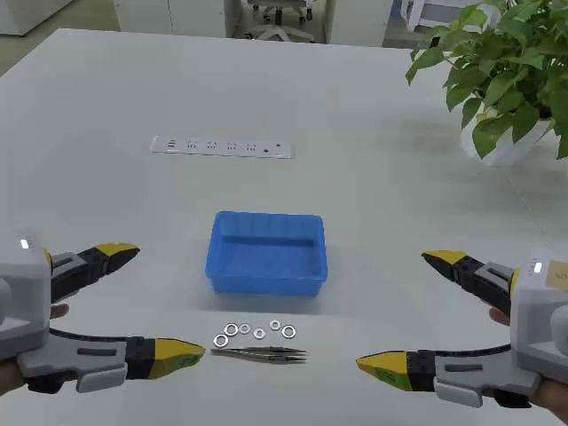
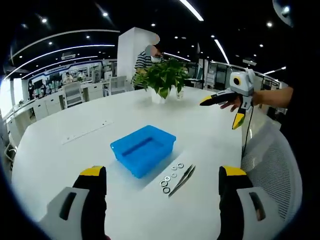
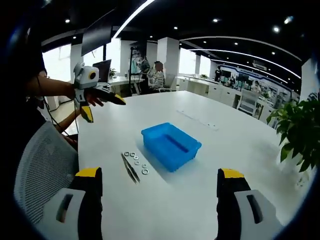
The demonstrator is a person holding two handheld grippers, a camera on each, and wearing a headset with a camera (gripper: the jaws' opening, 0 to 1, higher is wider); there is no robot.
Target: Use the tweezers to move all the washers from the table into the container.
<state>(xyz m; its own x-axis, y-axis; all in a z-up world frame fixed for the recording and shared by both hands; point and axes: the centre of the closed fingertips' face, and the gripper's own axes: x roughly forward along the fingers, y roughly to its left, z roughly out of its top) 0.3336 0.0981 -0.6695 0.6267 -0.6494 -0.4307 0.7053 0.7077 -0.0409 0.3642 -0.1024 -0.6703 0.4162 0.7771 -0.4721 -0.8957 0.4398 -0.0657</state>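
Observation:
Several small metal washers [image 1: 255,331] lie in a loose row on the white table, just in front of the blue container [image 1: 267,252]. Metal tweezers [image 1: 259,354] rest flat beside them, nearer to me. The left gripper [image 1: 155,302] hovers open at the left of the tweezers, holding nothing. Open as well, the right gripper [image 1: 404,311] hangs at the right. In the left gripper view the washers [image 2: 171,175], tweezers [image 2: 182,180] and container [image 2: 143,149] lie ahead, with the right gripper [image 2: 224,107] beyond. The right gripper view has the washers [image 3: 136,160], tweezers [image 3: 130,167], container [image 3: 171,144] and the left gripper [image 3: 105,110].
A white power strip [image 1: 221,147] lies on the table beyond the container. A potted green plant [image 1: 510,84] stands at the far right. A mesh chair back [image 3: 42,170] sits close to the table edge. People stand far off in the office.

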